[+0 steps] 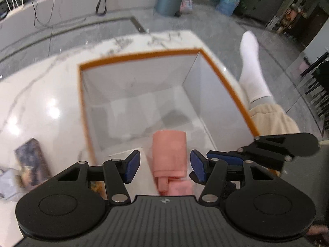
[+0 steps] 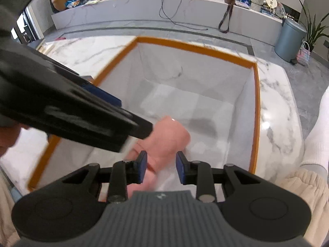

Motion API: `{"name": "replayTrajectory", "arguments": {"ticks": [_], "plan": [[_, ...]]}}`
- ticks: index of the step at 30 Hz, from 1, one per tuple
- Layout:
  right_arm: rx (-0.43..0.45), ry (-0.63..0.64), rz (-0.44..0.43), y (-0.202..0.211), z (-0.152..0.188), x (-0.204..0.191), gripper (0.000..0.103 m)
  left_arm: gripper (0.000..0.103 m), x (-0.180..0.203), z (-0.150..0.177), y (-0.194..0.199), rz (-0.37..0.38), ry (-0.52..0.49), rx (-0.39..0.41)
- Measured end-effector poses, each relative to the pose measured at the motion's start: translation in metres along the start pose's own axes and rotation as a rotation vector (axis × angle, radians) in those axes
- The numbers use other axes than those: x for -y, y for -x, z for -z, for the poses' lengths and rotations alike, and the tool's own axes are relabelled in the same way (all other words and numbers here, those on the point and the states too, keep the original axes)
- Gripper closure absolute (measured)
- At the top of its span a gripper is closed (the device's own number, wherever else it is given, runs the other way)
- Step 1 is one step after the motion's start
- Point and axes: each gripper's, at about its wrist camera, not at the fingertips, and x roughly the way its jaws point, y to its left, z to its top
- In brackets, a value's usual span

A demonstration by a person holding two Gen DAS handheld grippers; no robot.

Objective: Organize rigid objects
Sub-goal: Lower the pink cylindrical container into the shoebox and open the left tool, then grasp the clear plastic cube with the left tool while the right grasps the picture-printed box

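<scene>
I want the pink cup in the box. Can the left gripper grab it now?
Probably yes: the pink cup sits right between the left gripper's open fingers, with nothing in the way.

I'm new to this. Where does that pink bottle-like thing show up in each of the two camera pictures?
Left wrist view: the pink object sits bottom centre, between the blue pads, none touching it, at the near edge of the box.
Right wrist view: the pink object is lower centre, partly behind the other hand-held gripper's black arm.
Shared landmark: the orange-rimmed white box.
</scene>
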Motion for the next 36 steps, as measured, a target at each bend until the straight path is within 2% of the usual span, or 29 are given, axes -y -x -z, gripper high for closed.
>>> {"name": "replayTrajectory", "arguments": {"ticks": [3,9,13,15,20,23,25,28,36], "plan": [[0.042,0.014,-0.015,0.013,-0.006,-0.015,0.065,0.037,-0.01,0.009,0.032,-0.025,-0.026,0.049],[0.115,0.066,-0.066,0.029,-0.02,-0.055,0.064,0.037,-0.041,0.03,0.076,-0.125,-0.043,0.106],[0.127,0.092,-0.111,0.029,-0.029,-0.084,0.064,0.037,-0.068,0.045,0.093,-0.213,-0.039,0.134],[0.122,0.105,-0.124,0.027,-0.032,-0.097,0.064,0.037,-0.086,0.051,0.099,-0.253,0.001,0.134],[0.087,0.106,-0.142,0.004,-0.044,-0.13,0.063,0.037,-0.132,0.067,0.107,-0.292,0.102,0.14],[0.06,0.107,-0.144,-0.015,-0.053,-0.143,0.062,0.037,-0.155,0.074,0.1,-0.3,0.152,0.129],[0.042,0.106,-0.134,-0.027,-0.057,-0.151,0.062,0.029,-0.169,0.076,0.089,-0.277,0.204,0.118],[0.011,0.097,-0.117,-0.044,-0.062,-0.158,0.062,0.026,-0.184,0.08,0.071,-0.257,0.262,0.112],[-0.043,0.095,-0.091,-0.08,-0.073,-0.159,0.062,0.027,-0.215,0.077,0.024,-0.211,0.367,0.092]]}}
